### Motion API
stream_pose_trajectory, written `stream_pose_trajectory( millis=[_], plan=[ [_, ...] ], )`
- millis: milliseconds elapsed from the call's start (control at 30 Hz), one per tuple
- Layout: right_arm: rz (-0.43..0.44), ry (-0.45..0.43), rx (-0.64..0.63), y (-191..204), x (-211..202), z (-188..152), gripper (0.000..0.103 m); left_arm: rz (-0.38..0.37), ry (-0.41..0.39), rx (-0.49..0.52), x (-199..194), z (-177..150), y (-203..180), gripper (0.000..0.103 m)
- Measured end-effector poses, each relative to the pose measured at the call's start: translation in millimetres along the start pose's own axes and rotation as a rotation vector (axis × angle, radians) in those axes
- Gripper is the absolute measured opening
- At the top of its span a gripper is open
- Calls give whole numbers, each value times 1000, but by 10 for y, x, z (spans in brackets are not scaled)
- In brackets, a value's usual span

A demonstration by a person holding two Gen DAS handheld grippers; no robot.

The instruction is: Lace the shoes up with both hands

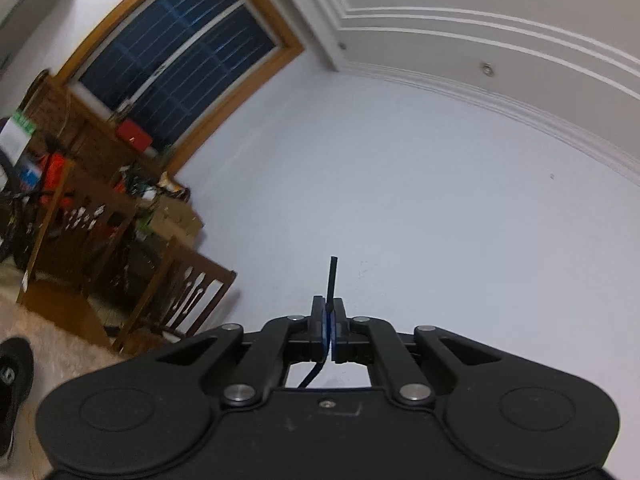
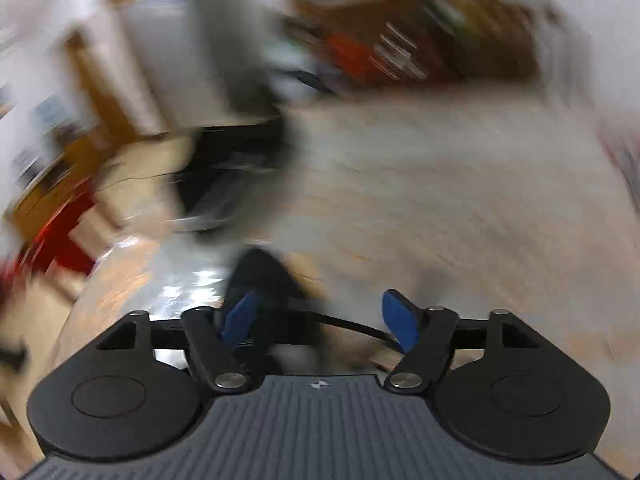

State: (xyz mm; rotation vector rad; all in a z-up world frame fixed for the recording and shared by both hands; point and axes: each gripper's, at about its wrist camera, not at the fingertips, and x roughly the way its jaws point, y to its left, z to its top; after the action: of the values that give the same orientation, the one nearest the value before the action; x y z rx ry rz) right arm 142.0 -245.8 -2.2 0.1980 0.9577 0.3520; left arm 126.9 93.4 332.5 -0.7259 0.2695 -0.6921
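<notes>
Left gripper (image 1: 329, 312) clenched on black lace (image 1: 332, 280) before bare wall (image 1: 440, 200); right gripper (image 2: 320, 316) released

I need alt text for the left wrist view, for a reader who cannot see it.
The left gripper is shut on a black lace, whose tip sticks up past the fingers, against a white wall. Wooden chairs, a dark window and a black shoe are at left.

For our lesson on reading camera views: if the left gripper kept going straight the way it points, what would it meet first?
Probably the bare white wall. The left gripper, jaws shut on the black lace, points up at it, with nothing else in line. How far off the wall is cannot be judged.
</notes>
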Motion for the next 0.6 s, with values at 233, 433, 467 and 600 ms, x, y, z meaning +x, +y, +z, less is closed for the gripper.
stream_pose_trajectory(
  millis=[233,433,467,600],
  plan=[
    [-101,445,404,-641,905,696,37,-24,7,-81,-47,-19,328,2],
    [-257,503,343,-347,1331,694,48,-59,15,-118,-126,90,551,2],
    [-267,511,346,-317,1378,663,50,-68,20,-119,-134,117,586,2],
    [-347,431,303,-192,1426,602,22,-97,38,-123,-195,197,688,2]
  ],
)
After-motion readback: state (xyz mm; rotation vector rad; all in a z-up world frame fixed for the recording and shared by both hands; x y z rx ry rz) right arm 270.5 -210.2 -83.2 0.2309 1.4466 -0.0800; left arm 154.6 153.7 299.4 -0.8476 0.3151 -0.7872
